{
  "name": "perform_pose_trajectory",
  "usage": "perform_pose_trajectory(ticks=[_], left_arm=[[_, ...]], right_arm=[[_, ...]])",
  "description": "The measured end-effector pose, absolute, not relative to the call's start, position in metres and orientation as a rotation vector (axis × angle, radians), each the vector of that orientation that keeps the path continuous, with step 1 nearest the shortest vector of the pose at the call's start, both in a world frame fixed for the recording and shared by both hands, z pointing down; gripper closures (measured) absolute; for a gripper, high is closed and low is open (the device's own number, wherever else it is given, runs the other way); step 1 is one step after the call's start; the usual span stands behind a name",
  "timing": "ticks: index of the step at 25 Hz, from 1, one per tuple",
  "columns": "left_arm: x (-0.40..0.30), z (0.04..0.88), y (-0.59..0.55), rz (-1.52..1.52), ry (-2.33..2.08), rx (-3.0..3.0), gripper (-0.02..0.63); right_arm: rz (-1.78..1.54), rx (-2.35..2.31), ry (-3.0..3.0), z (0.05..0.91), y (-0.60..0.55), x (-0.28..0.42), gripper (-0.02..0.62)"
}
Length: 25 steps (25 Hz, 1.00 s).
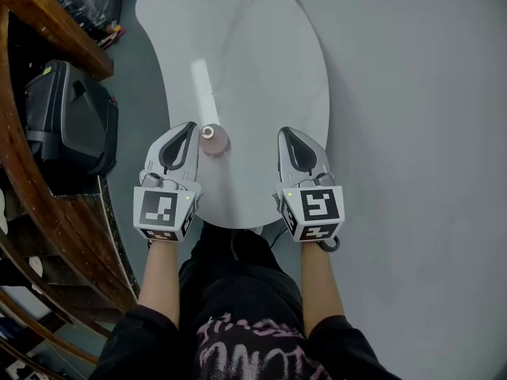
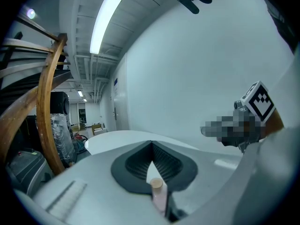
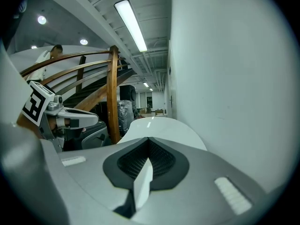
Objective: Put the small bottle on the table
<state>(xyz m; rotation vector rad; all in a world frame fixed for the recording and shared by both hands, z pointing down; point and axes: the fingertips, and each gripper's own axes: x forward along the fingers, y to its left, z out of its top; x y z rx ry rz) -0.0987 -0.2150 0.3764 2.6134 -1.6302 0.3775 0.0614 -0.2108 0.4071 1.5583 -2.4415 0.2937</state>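
The small pinkish bottle (image 1: 214,140) with a tan cap stands upright on the white oval table (image 1: 253,46), near its front edge. My left gripper (image 1: 188,127) hovers just left of the bottle, its jaws together. In the left gripper view the bottle (image 2: 158,195) shows through the narrow slit behind the joined tips of the left gripper (image 2: 151,143); I see no grip on it. My right gripper (image 1: 287,131) is held to the bottle's right, apart from it. In its own view the right gripper (image 3: 149,140) is shut, with only the table (image 3: 161,128) beyond.
A black case (image 1: 67,121) sits on the floor left of the table, beside a curved wooden railing (image 1: 36,212). Grey floor (image 1: 420,133) lies to the right of the table. The person's arms and dark clothing fill the bottom of the head view.
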Motion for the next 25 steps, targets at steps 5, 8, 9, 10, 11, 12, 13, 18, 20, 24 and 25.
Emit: perform_pose_trajectory(ticks=[5, 8, 9, 10, 11, 12, 13, 18, 20, 24, 25], left_arm=[[-0.097, 0.366, -0.211, 0.373, -1.656, 2.623, 0.606], [-0.096, 0.359, -0.207, 0.361, -1.666, 2.631, 0.606], [-0.097, 0.356, -0.205, 0.356, -1.675, 2.634, 0.606], [-0.098, 0.352, -0.204, 0.353, -1.684, 2.633, 0.606], [-0.099, 0.348, -0.202, 0.351, -1.692, 2.628, 0.606], [-0.101, 0.345, -0.200, 0.347, -1.697, 2.626, 0.606], [-0.102, 0.342, -0.198, 0.341, -1.701, 2.629, 0.606], [-0.100, 0.332, -0.191, 0.302, -1.721, 2.653, 0.606], [-0.101, 0.325, -0.188, 0.289, -1.727, 2.660, 0.606], [-0.102, 0.314, -0.182, 0.265, -1.743, 2.669, 0.606], [-0.103, 0.311, -0.181, 0.260, -1.747, 2.671, 0.606]], right_arm=[[0.268, 1.555, -2.463, 0.394, -0.208, 0.062, 0.584], [0.250, 1.559, -2.473, 0.387, -0.206, 0.063, 0.584], [0.243, 1.562, -2.475, 0.385, -0.205, 0.063, 0.584], [0.237, 1.565, -2.478, 0.382, -0.203, 0.063, 0.584], [0.231, 1.568, -2.480, 0.379, -0.201, 0.063, 0.584], [0.227, 1.569, -2.482, 0.376, -0.200, 0.062, 0.584], [0.223, 1.569, -2.484, 0.374, -0.198, 0.062, 0.584], [0.190, 1.566, -2.500, 0.363, -0.190, 0.061, 0.584], [0.181, 1.563, -2.505, 0.359, -0.186, 0.059, 0.584], [0.160, 1.572, -2.513, 0.348, -0.180, 0.058, 0.584], [0.153, 1.576, -2.515, 0.345, -0.179, 0.059, 0.584]])
